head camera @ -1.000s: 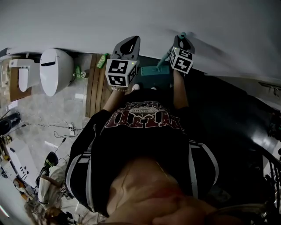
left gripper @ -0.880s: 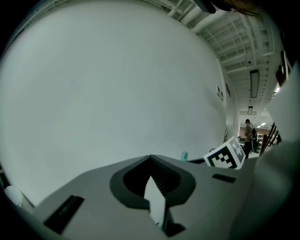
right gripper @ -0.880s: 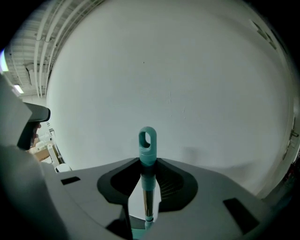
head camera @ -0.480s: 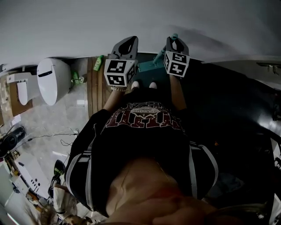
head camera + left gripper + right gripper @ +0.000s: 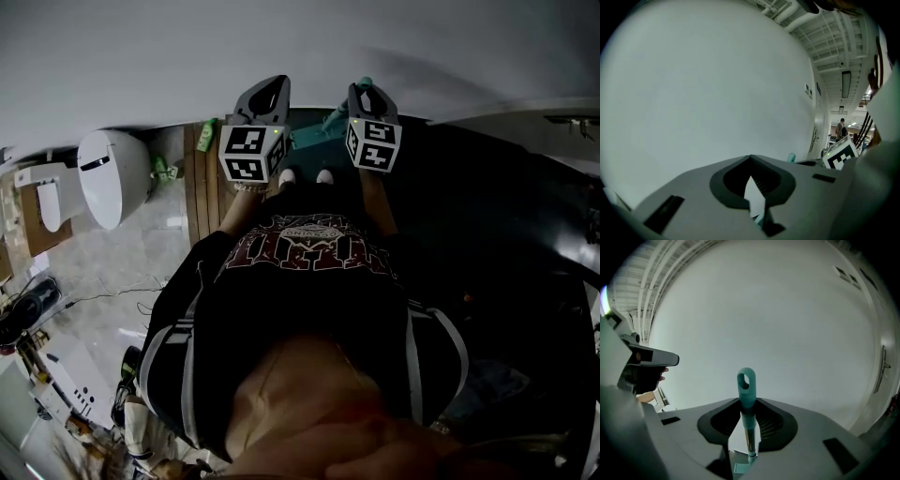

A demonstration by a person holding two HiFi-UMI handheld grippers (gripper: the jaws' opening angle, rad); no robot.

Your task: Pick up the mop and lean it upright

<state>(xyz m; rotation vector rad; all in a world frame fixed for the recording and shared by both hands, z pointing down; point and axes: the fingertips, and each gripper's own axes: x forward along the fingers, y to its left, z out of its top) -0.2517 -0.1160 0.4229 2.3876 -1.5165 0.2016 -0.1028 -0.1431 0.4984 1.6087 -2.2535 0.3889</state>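
Observation:
The mop has a teal handle end with a hanging loop that stands upright between my right gripper's jaws, close to a white wall. In the head view my right gripper is shut on that handle. The teal mop head shows on the floor between both grippers, by the person's shoes. My left gripper is raised beside the right one, facing the wall. In its own view the left gripper looks shut with nothing in it, and a sliver of teal shows below.
A white wall fills the space just ahead. At left are a white toilet, a wooden slat strip, a green bottle and cables on the tiled floor. The floor to the right is dark.
Both grippers and the mop have moved closer to the wall, and the right gripper has shifted a little left. The mop head sits higher in the view and the toilet has slid leftward.

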